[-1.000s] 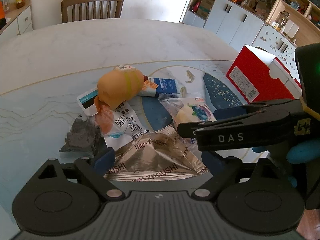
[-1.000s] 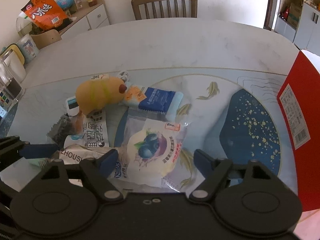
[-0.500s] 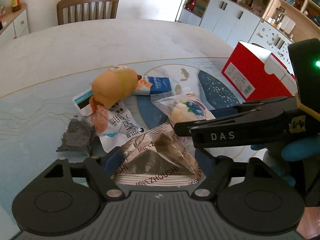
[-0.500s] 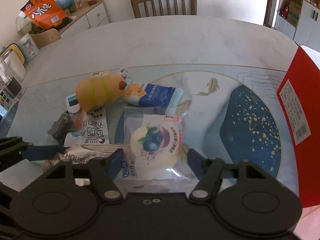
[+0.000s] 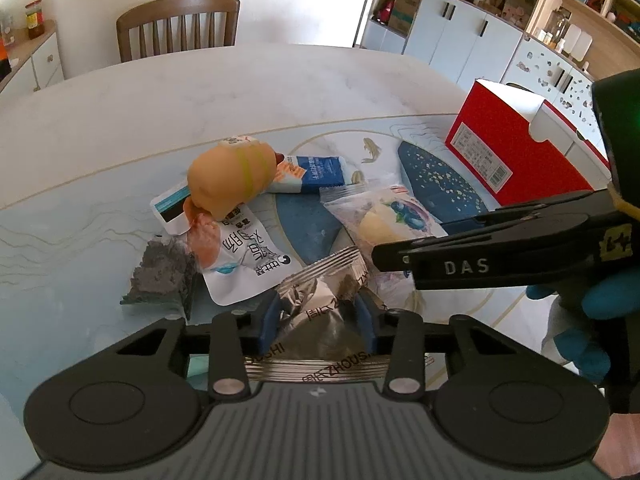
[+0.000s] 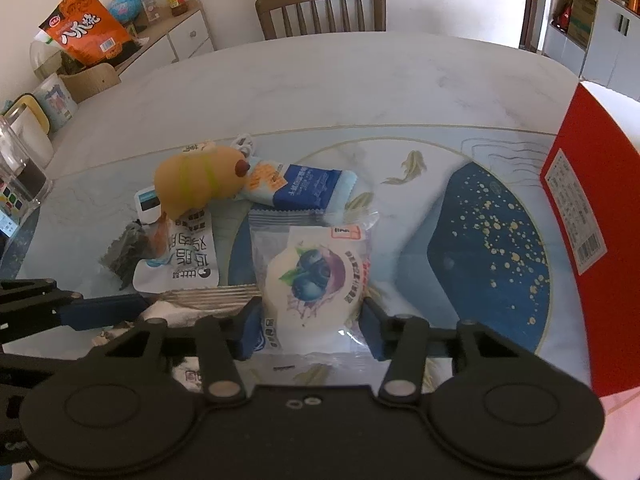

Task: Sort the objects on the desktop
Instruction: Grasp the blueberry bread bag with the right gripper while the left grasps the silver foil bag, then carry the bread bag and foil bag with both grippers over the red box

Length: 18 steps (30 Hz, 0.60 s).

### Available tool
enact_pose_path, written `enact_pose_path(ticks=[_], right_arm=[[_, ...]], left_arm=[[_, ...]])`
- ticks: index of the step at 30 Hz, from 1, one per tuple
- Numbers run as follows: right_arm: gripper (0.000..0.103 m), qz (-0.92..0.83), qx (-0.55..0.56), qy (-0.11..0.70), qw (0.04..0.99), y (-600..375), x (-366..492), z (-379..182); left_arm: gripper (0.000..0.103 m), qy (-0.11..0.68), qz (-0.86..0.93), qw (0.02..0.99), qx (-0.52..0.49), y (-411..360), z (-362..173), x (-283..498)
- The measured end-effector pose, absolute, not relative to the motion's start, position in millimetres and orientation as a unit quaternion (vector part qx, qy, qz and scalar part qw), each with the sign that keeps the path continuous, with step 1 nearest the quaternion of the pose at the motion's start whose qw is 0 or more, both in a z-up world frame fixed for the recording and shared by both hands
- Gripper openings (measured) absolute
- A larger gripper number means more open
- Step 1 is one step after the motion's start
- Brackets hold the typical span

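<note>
Left wrist view: left hand-held gripper (image 5: 318,322), wide open a second ago, is closing on the foil packet (image 5: 320,320); right hand-held gripper (image 6: 308,322) likewise closes on the blueberry bun (image 6: 316,272). Both lie near the red box (image 5: 516,148), grasped, ready for lifting.

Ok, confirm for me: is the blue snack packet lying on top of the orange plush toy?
No. In the right wrist view the orange plush toy lies with its nose end overlapping the blue snack packet, which rests flat on the table mat.

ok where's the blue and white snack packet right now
In the right wrist view the blue and white snack packet lies left of centre on the table, touching the orange plush toy, just beyond the blueberry pastry bag.
</note>
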State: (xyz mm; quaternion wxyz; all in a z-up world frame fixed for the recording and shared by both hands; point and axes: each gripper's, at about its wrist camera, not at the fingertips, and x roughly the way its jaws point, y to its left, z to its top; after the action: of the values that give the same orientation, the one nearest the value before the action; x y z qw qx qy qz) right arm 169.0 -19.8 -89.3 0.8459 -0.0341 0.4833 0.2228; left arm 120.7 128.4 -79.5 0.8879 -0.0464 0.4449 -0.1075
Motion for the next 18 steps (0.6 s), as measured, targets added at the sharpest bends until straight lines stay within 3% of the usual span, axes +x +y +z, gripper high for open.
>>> enact_pose_path(ticks=[2,18], right_arm=[[0.05,0.222,-0.033,0.481,0.847,-22,167,-87],[0.048,0.218,-0.019,0.464,0.858,-46,150,-62]], left_arm=[[0.032,0.443,-0.11,0.888,-0.048,128,-79,120],[0.023,0.442,-0.114,0.888,-0.055,120,-74,111]])
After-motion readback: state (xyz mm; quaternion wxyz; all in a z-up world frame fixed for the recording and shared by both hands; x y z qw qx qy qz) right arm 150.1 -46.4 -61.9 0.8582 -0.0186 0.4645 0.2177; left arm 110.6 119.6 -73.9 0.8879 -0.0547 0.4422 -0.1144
